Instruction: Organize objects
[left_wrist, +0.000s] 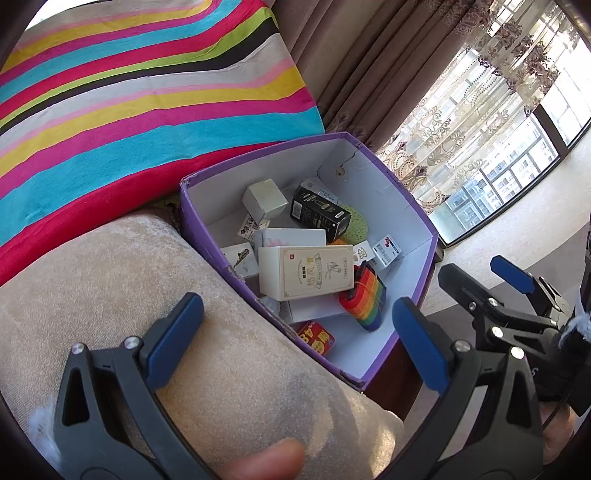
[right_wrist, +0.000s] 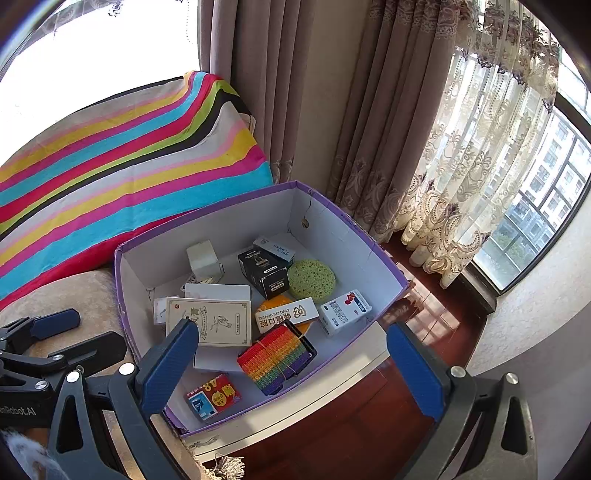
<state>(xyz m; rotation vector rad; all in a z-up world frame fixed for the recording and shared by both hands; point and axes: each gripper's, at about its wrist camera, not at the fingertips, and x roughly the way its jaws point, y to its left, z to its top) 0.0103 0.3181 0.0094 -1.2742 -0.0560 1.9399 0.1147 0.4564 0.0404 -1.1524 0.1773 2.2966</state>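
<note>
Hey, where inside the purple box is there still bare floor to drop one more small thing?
Inside the purple box, bare white floor shows along the near right wall, between the rainbow block and the blue-and-white carton, and in the far corner behind the green sponge. The left half, around the large cream box, is crowded.

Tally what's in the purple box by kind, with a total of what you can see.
In the purple box, right wrist view:
Cartons and packets: 9, such as the black carton and the cream carton
Green sponge: 1
Rainbow block: 1
Orange item, mostly covered: 1
Total: 12 visible; more may lie underneath.
</note>
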